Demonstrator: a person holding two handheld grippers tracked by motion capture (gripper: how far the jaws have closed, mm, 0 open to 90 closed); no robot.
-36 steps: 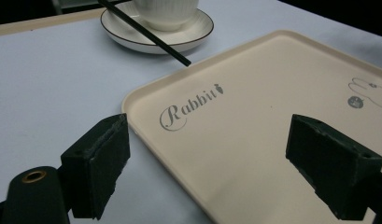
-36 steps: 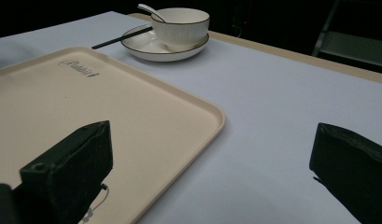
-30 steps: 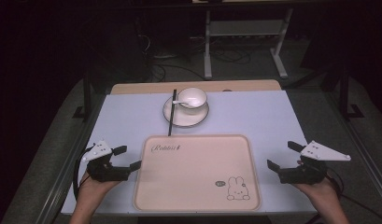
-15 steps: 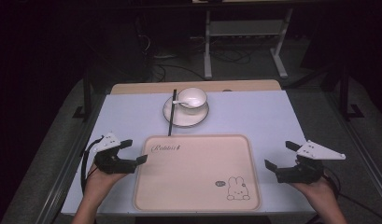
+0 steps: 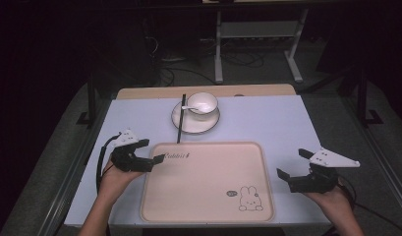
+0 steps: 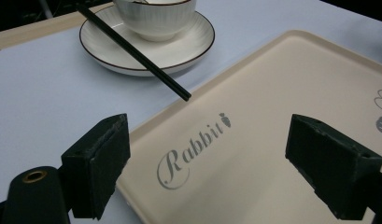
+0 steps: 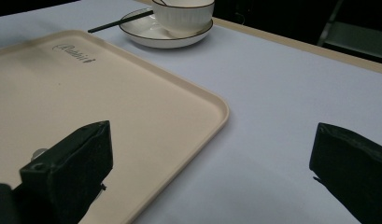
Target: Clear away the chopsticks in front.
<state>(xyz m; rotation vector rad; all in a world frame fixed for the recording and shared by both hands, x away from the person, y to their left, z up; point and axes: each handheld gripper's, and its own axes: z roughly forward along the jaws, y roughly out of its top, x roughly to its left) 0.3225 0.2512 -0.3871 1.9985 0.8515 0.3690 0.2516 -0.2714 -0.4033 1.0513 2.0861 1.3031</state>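
The left hand-held gripper (image 5: 157,153) has moved in over the tray's (image 5: 208,182) left rim, jaws wide, empty; the right hand-held gripper (image 5: 290,167) waits open, likely preparing a lift.

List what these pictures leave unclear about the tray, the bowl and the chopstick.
- Bowl: its top is cut off by the upper edge in the left gripper view, hiding its contents.
- Spoon in the bowl: too small in the high view to tell its shape.
- Chopstick: one or a pair, too thin to tell.
- Tray: its near part is hidden behind the right tongs in their own view.
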